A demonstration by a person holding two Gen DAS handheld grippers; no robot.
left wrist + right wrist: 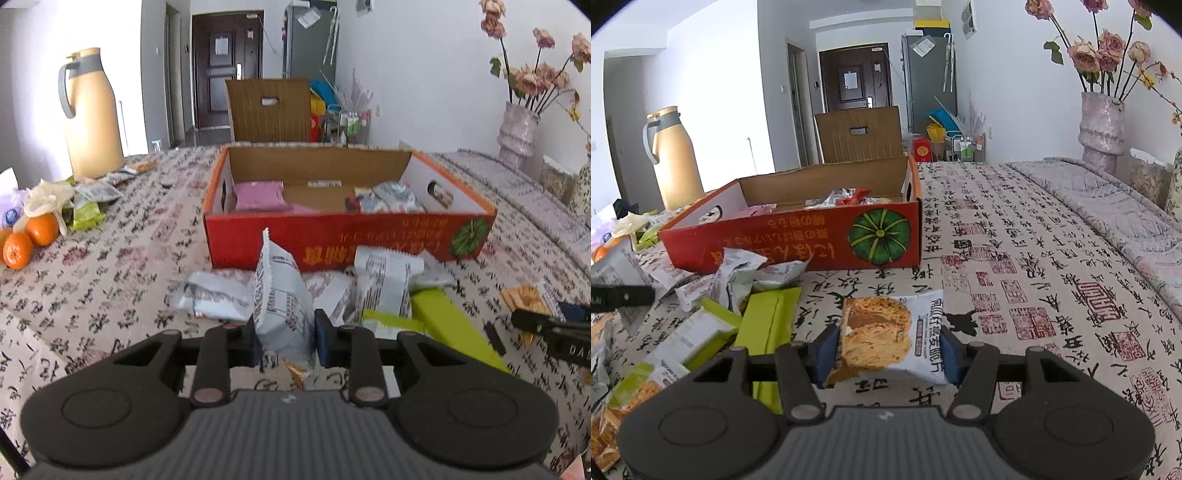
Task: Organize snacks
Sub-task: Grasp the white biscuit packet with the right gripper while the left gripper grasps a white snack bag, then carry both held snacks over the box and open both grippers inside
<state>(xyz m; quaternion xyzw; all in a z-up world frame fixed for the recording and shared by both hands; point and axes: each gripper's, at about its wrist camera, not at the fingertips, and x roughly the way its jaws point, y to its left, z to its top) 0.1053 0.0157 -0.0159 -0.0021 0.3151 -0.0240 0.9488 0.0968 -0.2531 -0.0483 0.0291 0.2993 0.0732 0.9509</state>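
A red cardboard box stands open on the patterned tablecloth and holds pink and silver snack packets; it also shows in the right wrist view. My left gripper is shut on a white snack packet, held upright just in front of the box. My right gripper is shut on a white cracker packet, to the right of the snack pile and short of the box. Loose white packets and green packets lie in front of the box.
A yellow thermos jug stands at the far left. Oranges and more snacks lie at the left edge. A flower vase stands far right. A folded grey cloth lies along the right side. A chair is behind the table.
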